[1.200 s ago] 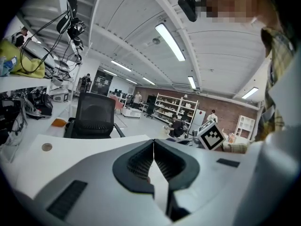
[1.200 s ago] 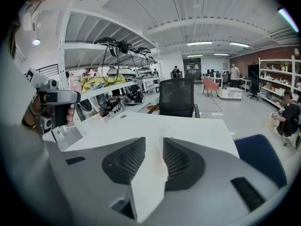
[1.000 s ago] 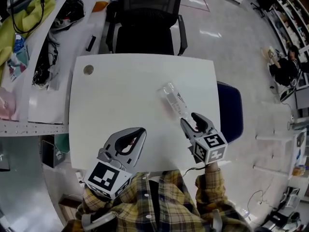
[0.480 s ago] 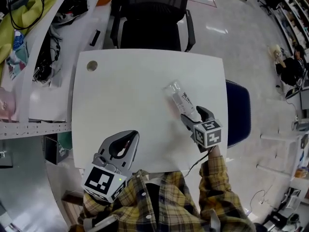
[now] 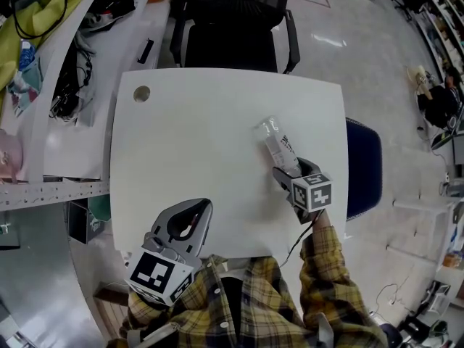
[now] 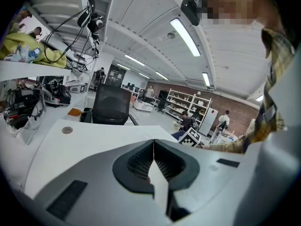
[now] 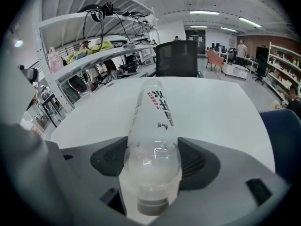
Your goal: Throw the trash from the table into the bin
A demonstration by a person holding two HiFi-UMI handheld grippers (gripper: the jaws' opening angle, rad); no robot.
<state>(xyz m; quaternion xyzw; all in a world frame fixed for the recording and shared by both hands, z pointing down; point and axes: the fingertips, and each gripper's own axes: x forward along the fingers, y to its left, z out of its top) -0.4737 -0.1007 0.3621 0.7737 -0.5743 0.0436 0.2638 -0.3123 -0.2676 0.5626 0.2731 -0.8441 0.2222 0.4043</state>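
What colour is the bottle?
Clear, see-through plastic bottle, best seen in the right gripper view.

Head view: the cap end of the bottle (image 5: 278,143) is hidden beneath the right tongs (image 5: 288,174). Its label print is too small to read. At centre right, the bench (image 5: 181,158) edge covers part of a dark blue object (image 5: 366,167). The chair (image 5: 232,46) is cut off at the top edge.
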